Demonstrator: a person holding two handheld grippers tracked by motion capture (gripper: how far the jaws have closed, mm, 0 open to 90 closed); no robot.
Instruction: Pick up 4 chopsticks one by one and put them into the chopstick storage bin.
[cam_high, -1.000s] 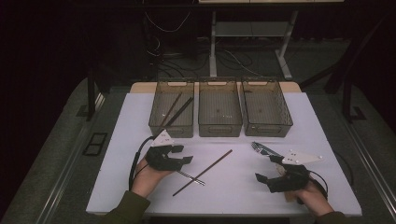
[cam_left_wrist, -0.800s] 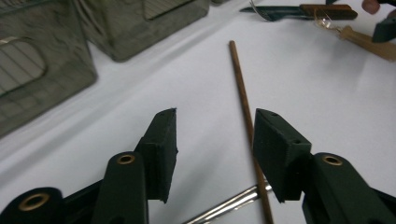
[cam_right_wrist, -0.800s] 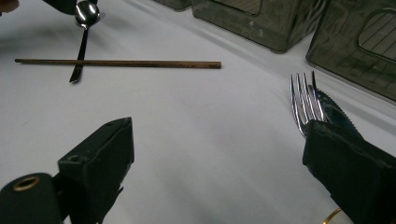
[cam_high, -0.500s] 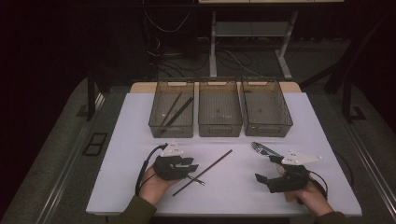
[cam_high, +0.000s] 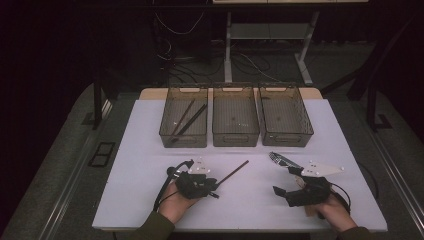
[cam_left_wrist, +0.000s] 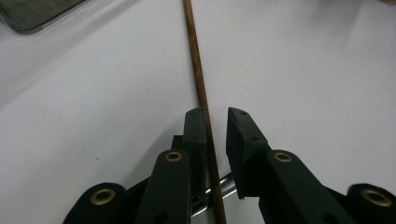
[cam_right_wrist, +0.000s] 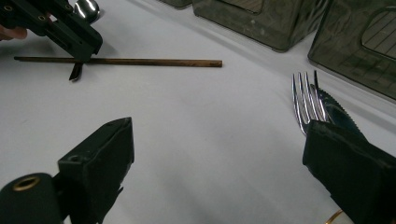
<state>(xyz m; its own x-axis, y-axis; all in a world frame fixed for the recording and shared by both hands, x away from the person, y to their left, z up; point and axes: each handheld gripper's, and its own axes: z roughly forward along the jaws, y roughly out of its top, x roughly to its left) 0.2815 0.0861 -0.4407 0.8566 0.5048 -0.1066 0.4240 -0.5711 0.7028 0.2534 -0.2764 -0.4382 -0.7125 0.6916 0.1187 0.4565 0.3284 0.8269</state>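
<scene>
Left gripper view: the left gripper (cam_left_wrist: 215, 116) has just been closing its narrowed jaws around the brown chopstick (cam_left_wrist: 198, 79), one pad touching, the other a gap away. Finish squeezing squarely before lifting. Right of the chopstick, the right gripper (cam_high: 286, 181) gapes wide beside a fork (cam_right_wrist: 306, 100). Beyond the chopstick stand three bins (cam_high: 235, 137).

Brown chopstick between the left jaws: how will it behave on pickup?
The chopstick looks thin, straight and wooden, so probably stiff and light. Being round and slender, it may roll on the smooth table. The left hand-held gripper straddles it near one end, so the long free end could droop.
</scene>
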